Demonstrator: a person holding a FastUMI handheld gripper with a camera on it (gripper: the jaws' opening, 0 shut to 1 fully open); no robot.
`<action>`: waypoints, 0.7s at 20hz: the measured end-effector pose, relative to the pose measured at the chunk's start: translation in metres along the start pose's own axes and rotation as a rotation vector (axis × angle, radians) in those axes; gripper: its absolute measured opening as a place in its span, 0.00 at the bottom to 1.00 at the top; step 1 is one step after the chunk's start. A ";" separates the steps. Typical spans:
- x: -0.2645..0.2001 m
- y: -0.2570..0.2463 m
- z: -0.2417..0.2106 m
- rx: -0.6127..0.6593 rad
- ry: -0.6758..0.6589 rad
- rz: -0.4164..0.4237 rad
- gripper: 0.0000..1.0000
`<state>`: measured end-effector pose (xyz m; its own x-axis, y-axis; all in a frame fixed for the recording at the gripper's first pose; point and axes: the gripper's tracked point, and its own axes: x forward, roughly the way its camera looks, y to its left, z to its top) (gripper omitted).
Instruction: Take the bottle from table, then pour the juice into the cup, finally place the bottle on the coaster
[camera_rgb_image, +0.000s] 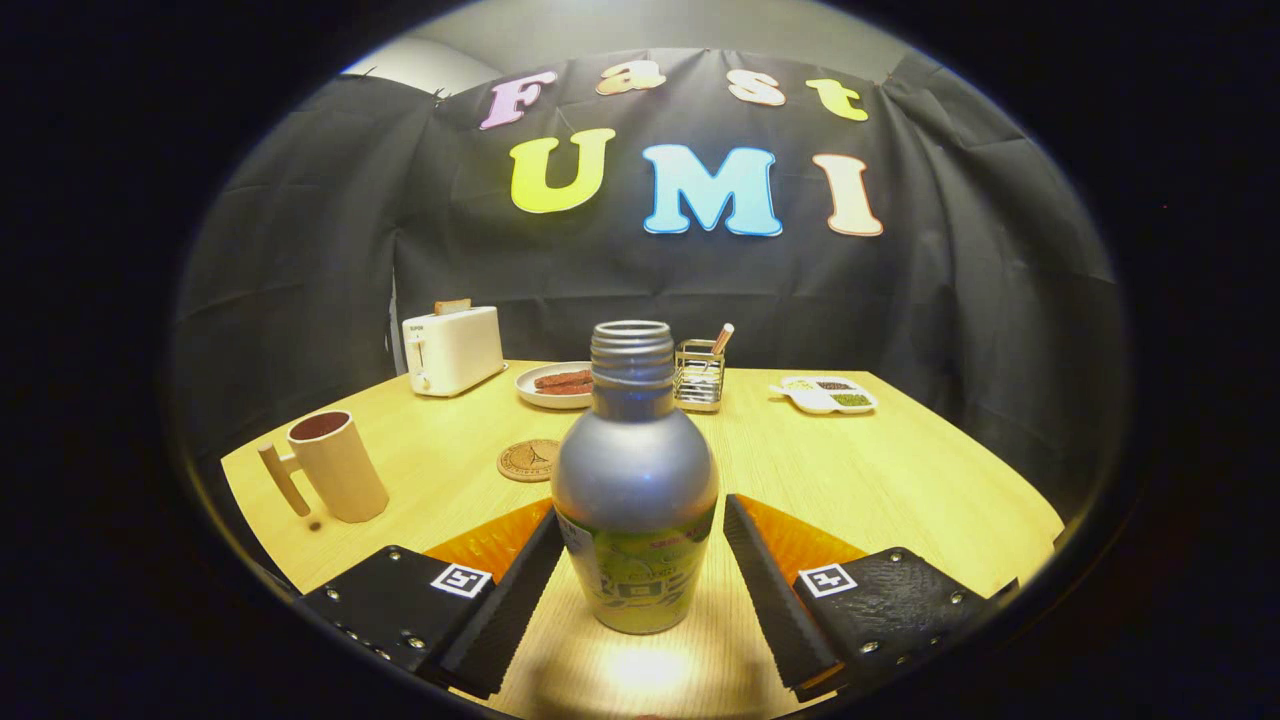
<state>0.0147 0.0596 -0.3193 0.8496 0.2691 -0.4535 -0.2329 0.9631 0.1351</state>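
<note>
A grey metal bottle (635, 490) with a green label and no cap stands upright on the wooden table (880, 470), between my two fingers near their tips. My gripper (640, 520) is open: the left finger (510, 600) lies against the bottle's side, while a thin gap shows at the right finger (775, 590). Beyond the left finger stands a beige cup (335, 465) with a wooden handle and a dark inside. A round cork coaster (528, 460) lies bare just behind the bottle, between it and the cup.
Along the back of the table stand a white toaster (452, 348), a plate of sausages (556, 384), a wire utensil holder (699, 375) and a white divided dish (828, 394). The table edge runs close behind the cup.
</note>
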 end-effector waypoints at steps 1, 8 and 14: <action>0.001 0.000 -0.004 0.006 0.011 -0.002 0.96; 0.008 0.006 -0.023 -0.013 0.071 0.016 0.88; 0.009 0.005 -0.025 -0.004 0.104 -0.003 0.80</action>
<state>0.0093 0.0672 -0.3449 0.7966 0.2652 -0.5432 -0.2325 0.9639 0.1298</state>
